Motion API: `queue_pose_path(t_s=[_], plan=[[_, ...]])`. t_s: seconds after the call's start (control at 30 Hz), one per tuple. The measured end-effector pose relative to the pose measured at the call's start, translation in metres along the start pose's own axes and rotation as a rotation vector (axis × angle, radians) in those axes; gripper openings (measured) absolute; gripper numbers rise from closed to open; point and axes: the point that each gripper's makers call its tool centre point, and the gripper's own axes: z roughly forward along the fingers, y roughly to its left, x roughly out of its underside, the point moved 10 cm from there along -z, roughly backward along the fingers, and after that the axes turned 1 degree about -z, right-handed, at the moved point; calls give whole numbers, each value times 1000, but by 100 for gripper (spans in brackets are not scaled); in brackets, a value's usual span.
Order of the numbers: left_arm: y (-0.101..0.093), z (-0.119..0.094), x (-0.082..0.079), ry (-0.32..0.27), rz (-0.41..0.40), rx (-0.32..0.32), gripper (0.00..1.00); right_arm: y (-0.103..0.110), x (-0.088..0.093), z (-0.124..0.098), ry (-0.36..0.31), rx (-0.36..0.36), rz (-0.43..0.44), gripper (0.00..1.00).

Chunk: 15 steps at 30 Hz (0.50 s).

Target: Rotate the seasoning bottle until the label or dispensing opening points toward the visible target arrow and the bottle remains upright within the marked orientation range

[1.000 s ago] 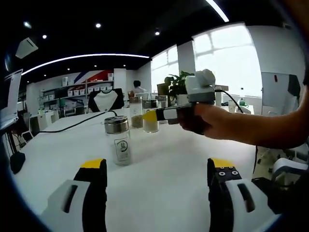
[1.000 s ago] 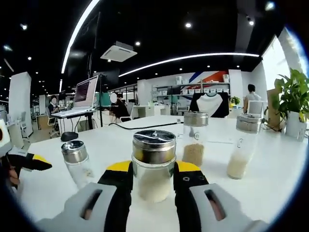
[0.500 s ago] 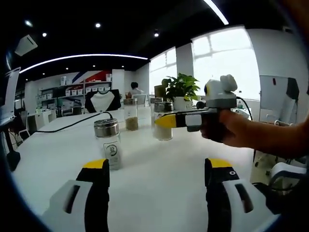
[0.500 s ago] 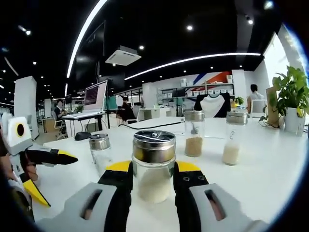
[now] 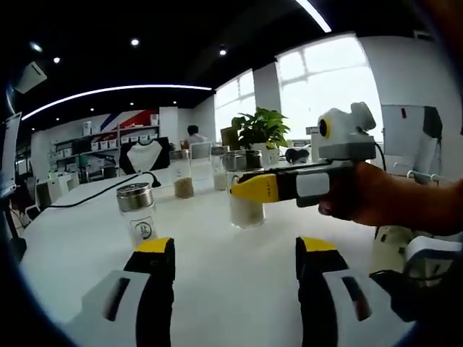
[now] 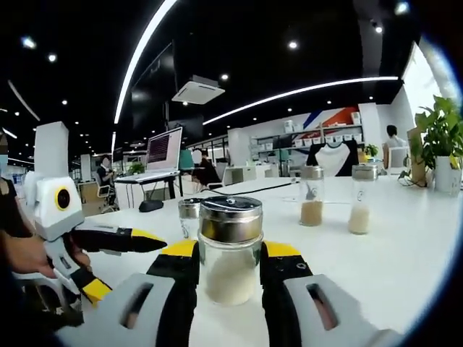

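Claw on my right [image 6: 228,269] is pinching the seasoning bottle [image 6: 230,249], its yellow-tipped jaws pressed against the glass on either side just below the shiny metal cap [image 6: 231,218]. That bottle stands upright, long axis vertical, pale powder filling the lower part, and it sits straight ahead of this claw, centred between the jaws; in the left gripper view the same bottle [image 5: 246,189] appears on the white desk [image 5: 217,260] with my right claw [image 5: 253,188] reaching in from the right and my hand [image 5: 362,195] wrapped round the handle. My left claw [image 5: 235,253] is spread wide with nothing between its jaws, hanging over bare desk nearer my edge, so the right one is plainly the nearer and is already on the job. A small clear bottle [image 5: 137,213] with a round label stands toward the left side of the desk, and two more jars [image 6: 312,195] [image 6: 361,199] with tan and pale fill stand well apart toward the far edge. I cannot make out any target arrow on the desk, nor which way the label or the shaker holes face, so I judge the turn about the vertical axis to be unfinished. The risk I see is tipping the bottle as my wrist rolls.
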Motion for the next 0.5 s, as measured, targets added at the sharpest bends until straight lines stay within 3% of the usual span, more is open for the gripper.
queue_pose_path(t_s=[0.2,0.33,0.5], plan=[[-2,5,0,13,8,3,66,18,3,-12,-10,-4,57,31],[-6,4,2,14,-3,25,62,28,5,-19,-1,-11,41,31],[-13,-2,0,-29,-16,87,56,38,4,-28,-5,-51,31,31]])
